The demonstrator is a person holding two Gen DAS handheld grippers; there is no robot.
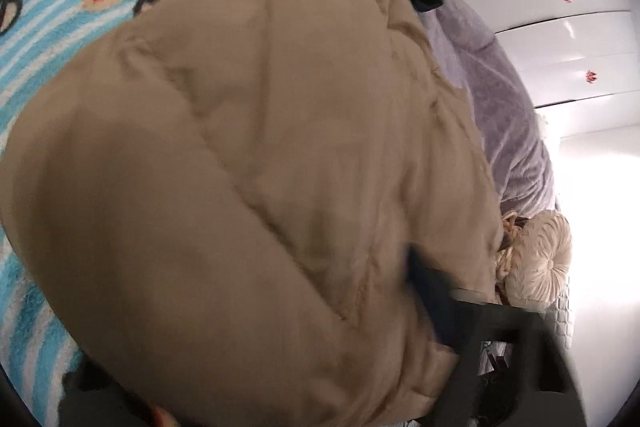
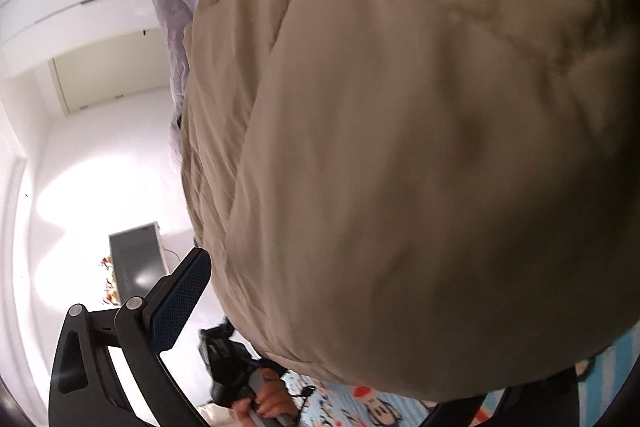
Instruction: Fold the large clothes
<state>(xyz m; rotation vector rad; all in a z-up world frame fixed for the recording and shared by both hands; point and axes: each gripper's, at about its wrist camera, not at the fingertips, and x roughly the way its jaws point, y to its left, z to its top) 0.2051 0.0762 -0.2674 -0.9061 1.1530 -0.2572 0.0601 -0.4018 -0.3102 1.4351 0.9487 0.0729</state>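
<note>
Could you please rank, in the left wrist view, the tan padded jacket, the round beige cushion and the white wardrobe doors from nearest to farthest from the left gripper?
1. Tan padded jacket: right at the left gripper, filling the centre.
2. Round beige cushion: just beyond, lower right.
3. White wardrobe doors: far back, upper right.

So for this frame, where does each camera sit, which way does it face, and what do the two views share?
Left wrist: on the left gripper, angled down at the tan padded jacket on the monkey-print blanket; one dark finger shows.
Right wrist: on the right gripper, close against the jacket; one blue-padded finger and a hand below show.
Shared: jacket, blanket, grey-purple quilt, white wardrobe.
</note>
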